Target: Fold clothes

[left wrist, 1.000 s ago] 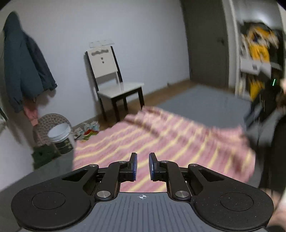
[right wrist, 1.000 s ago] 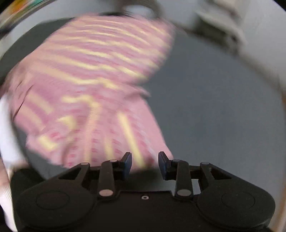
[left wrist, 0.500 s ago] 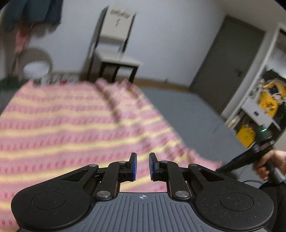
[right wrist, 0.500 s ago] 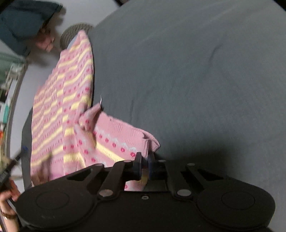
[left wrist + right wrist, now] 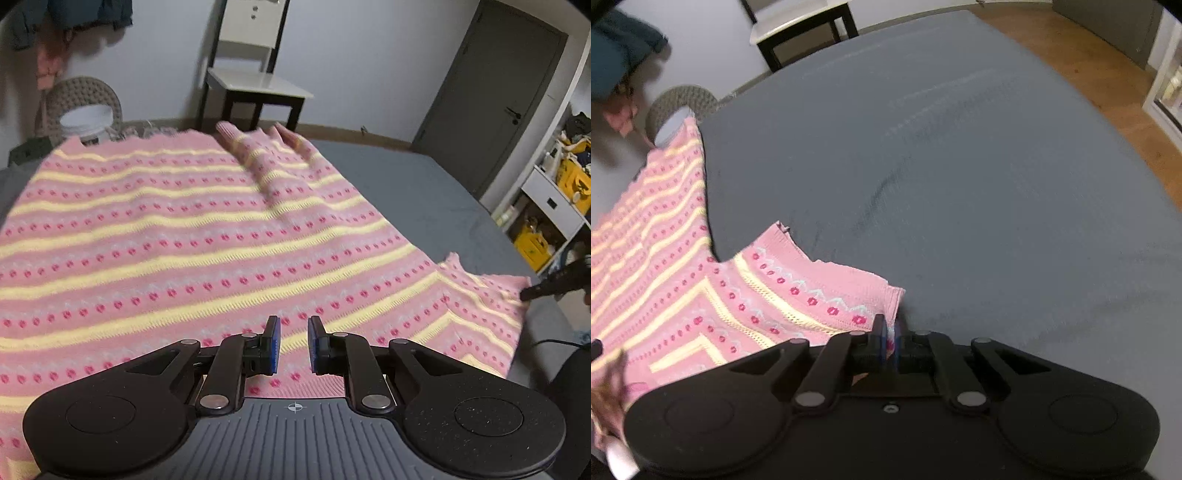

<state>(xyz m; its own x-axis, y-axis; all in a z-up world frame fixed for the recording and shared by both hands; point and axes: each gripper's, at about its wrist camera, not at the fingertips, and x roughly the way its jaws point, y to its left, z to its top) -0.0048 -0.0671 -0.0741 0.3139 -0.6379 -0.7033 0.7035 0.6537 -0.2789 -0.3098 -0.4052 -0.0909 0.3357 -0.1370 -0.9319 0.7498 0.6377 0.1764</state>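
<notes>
Pink striped sweater [image 5: 207, 236] spread on grey bed [image 5: 424, 192], one corner pinched.

Containers: woven basket [image 5: 83, 96] by the wall with a white bucket [image 5: 85, 120] in front of it, contents not visible; shelf unit [image 5: 554, 206] holds yellow bins, contents unclear. Left hand-held gripper [image 5: 292, 345] hovers over the sweater's near edge, fingers narrowly apart, gripping nothing. Right hand-held gripper [image 5: 891, 341] is clamped on the sweater's corner. Left view only: chair [image 5: 255, 77], door [image 5: 506, 92], full width of sweater. Right view only: the pinched cloth between the pads, wooden floor [image 5: 1100, 62] beyond the bed.
</notes>
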